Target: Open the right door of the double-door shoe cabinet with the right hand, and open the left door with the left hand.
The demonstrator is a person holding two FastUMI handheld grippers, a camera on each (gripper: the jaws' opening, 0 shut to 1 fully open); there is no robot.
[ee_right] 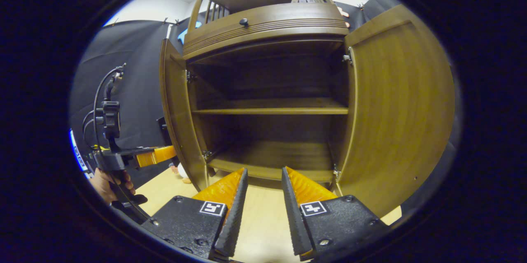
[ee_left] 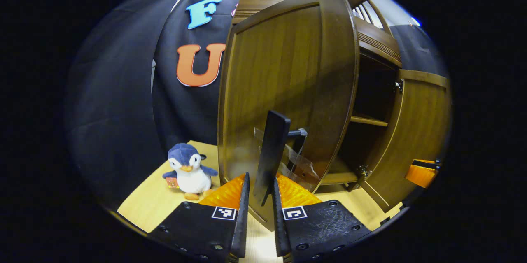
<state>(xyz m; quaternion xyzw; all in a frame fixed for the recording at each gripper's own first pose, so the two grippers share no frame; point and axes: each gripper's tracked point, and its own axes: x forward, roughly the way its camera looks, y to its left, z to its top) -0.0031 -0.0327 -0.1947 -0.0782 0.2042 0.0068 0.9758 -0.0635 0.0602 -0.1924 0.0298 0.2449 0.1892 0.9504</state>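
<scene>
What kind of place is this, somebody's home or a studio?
Most likely a staged recording booth, not a home: black cloth hangs as the walls, a lone wooden shoe cabinet stands on a pale table, and a toy penguin sits beside it.

My left jaws flank the left door's handle (ee_left: 271, 156); a penguin toy (ee_left: 187, 169) sits left of that door (ee_left: 284, 90) on the surface (ee_left: 144, 201).
</scene>
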